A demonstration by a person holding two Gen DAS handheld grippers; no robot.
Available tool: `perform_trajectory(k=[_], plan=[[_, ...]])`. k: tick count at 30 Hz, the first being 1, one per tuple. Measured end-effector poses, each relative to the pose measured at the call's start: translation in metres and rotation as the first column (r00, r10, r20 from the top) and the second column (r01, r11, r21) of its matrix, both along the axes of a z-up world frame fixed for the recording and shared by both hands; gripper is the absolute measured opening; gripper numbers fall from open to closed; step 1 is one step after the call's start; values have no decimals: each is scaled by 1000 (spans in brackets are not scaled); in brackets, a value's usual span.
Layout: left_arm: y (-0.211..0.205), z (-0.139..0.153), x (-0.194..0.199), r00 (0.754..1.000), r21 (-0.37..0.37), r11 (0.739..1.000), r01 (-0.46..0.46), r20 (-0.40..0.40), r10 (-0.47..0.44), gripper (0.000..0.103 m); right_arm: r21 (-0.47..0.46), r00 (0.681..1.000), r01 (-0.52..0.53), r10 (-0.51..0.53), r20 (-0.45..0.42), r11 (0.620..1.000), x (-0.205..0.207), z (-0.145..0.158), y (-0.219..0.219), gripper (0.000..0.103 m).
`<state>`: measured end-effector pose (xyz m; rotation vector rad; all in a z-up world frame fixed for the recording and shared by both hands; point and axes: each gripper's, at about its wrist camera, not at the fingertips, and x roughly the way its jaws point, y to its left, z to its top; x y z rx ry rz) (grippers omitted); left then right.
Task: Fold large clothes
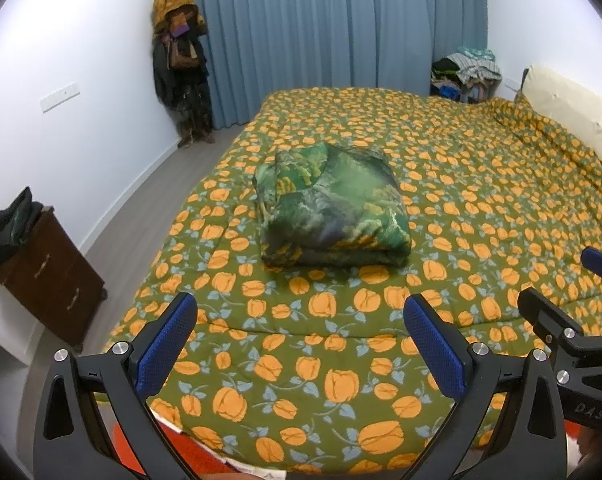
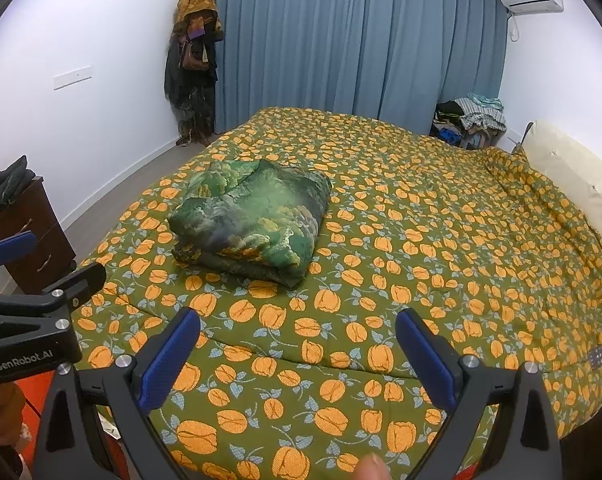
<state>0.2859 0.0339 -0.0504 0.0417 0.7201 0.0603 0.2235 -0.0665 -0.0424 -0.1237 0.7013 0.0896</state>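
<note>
The green printed garment (image 1: 333, 208) lies folded into a thick square bundle on the bed (image 1: 481, 184), toward its left side. Both the left tongs (image 1: 301, 344) and right tongs (image 2: 297, 356) hover apart and empty, well short of it. Folding looks finished; next, probably only tidying or removal.

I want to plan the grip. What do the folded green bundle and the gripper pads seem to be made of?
The folded green bundle looks like soft printed fabric with a slight sheen, possibly padded: its folds are thick and rounded. The blue pads look like textured rubber or plastic, given their dotted surface.
</note>
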Motion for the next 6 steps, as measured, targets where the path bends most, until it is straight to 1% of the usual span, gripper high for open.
perform_trajectory(k=[6], plan=[[-3, 1, -2, 1000, 26, 1000, 1, 16, -1, 103, 2, 1000, 1, -1, 1, 1000, 0, 0, -1, 100]])
